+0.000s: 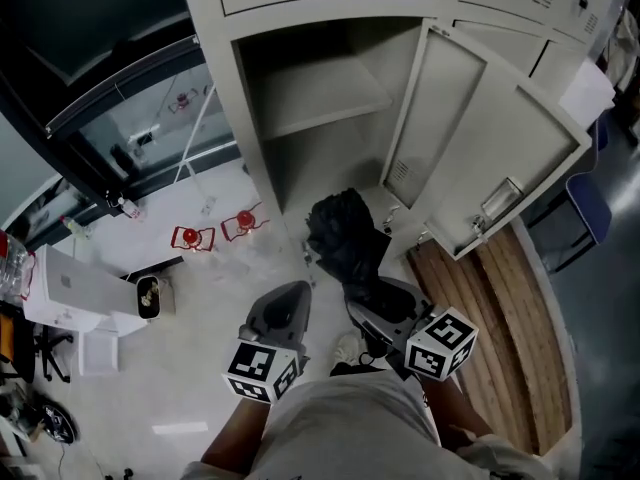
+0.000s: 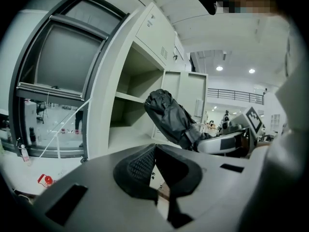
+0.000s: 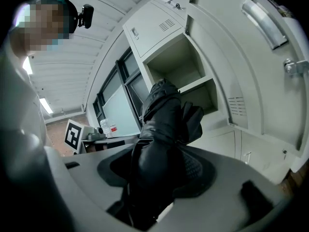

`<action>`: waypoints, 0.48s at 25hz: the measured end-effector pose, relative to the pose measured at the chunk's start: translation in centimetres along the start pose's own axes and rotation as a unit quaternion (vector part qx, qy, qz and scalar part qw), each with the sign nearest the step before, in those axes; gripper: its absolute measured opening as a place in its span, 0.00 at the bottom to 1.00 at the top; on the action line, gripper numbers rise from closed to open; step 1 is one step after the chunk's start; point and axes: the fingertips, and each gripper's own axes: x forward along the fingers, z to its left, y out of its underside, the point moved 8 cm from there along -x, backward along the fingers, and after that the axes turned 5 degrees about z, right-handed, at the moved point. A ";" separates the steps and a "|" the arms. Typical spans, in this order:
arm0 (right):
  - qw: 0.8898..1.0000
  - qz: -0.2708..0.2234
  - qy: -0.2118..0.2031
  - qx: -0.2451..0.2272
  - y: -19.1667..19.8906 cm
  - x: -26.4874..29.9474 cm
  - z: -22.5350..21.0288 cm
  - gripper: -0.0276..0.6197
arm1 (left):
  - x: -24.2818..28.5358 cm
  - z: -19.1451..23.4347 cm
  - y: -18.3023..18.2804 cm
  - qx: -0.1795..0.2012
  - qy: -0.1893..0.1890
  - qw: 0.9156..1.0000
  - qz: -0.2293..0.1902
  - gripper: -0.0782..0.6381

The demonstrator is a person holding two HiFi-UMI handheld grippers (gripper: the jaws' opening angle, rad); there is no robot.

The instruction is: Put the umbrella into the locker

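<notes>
- Two grippers are low in the head view, with the open locker (image 1: 300, 168) straight ahead.
- The right gripper (image 1: 383, 306) is clamped on the black folded umbrella (image 1: 345, 233). Its own view shows the dark fabric bundle squeezed between both pads.
- The umbrella rises from those jaws at a tilt, its far end towards the locker's lower compartment. I cannot tell whether that end has crossed the threshold.
- The left gripper (image 1: 285, 308) sits just beside the right one, its jaws together with nothing between them.
- The locker door (image 1: 480, 158) is swung wide to the right, its inner face showing, with a handle near the outer edge.
- A shelf (image 1: 325, 98) splits the open compartment into an upper and a lower space, and both look bare.
- Over to the right, a wooden strip (image 1: 500, 308) runs along the floor below the door.
</notes>
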 end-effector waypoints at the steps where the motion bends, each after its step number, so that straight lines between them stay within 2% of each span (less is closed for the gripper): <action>1: 1.000 0.001 -0.003 0.000 -0.3 0.1 -0.7 0.40 | 0.7 0.0 -0.2 0.000 -0.002 1.000 0.000 0.13; 12: 1.000 0.014 -0.027 0.006 -2.4 0.8 -6.1 0.40 | 5.4 0.0 -1.7 -0.005 -0.028 1.000 0.010 0.13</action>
